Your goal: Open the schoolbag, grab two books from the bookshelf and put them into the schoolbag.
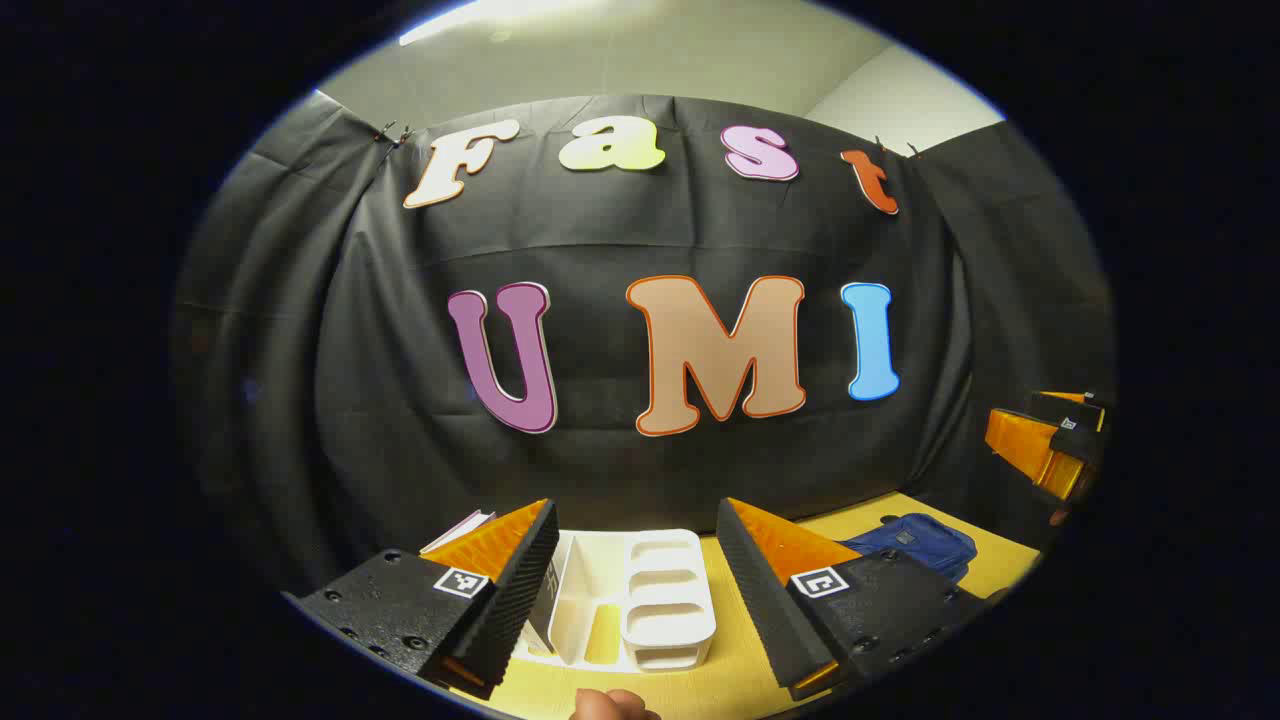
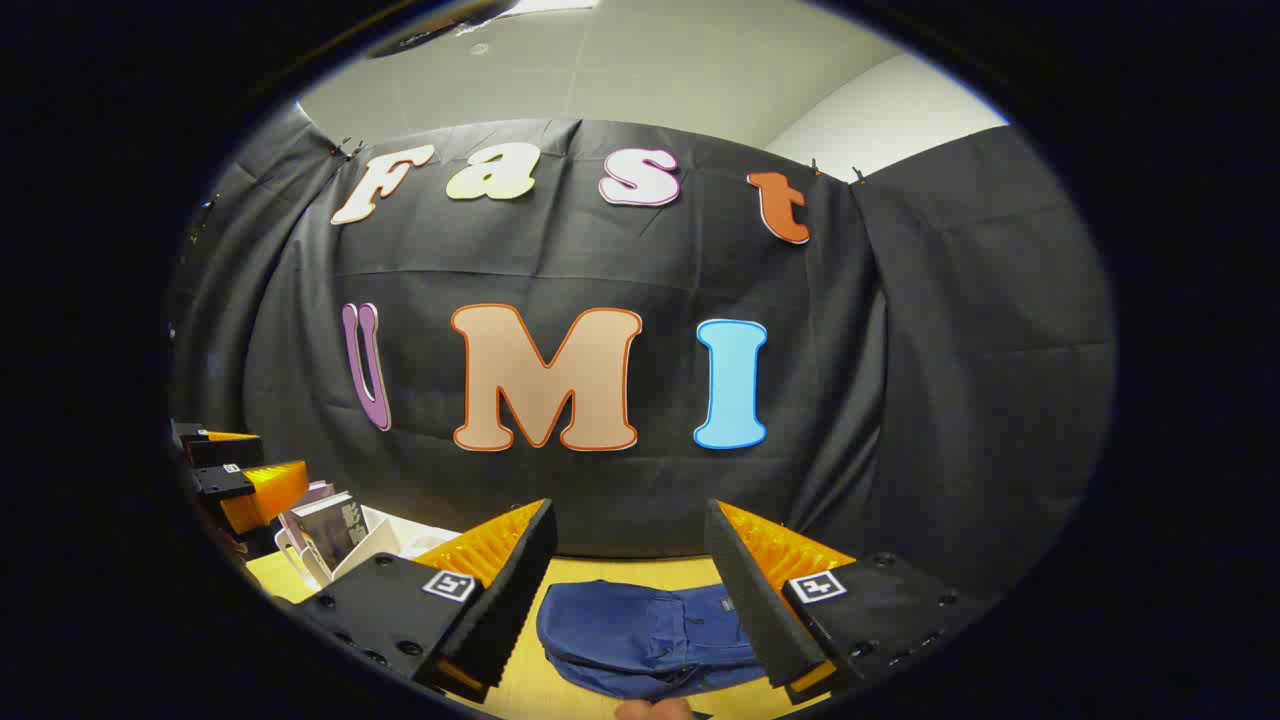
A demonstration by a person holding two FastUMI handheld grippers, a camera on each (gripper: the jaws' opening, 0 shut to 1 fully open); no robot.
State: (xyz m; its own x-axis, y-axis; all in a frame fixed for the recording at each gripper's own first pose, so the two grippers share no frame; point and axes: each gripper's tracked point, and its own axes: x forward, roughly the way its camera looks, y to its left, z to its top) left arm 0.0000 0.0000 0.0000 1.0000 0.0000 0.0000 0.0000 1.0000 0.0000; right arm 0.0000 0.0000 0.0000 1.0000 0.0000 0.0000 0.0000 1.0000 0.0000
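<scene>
Schoolbag (image 2: 640, 635) flat mid-table, apart from bookshelf (image 1: 630, 600); both jaws spread.

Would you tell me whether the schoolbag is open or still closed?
Closed, as far as visible: the blue schoolbag lies flat on the yellow table, with no gaping opening between the right gripper fingers.

The schoolbag (image 2: 640, 640) is partly hidden behind the tongs' fingers, its near edge cut off.

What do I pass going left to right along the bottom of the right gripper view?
The other gripper at the far left edge → books standing in the white bookshelf → blue schoolbag on the yellow table, lying between this gripper's own open jaws.
</scene>
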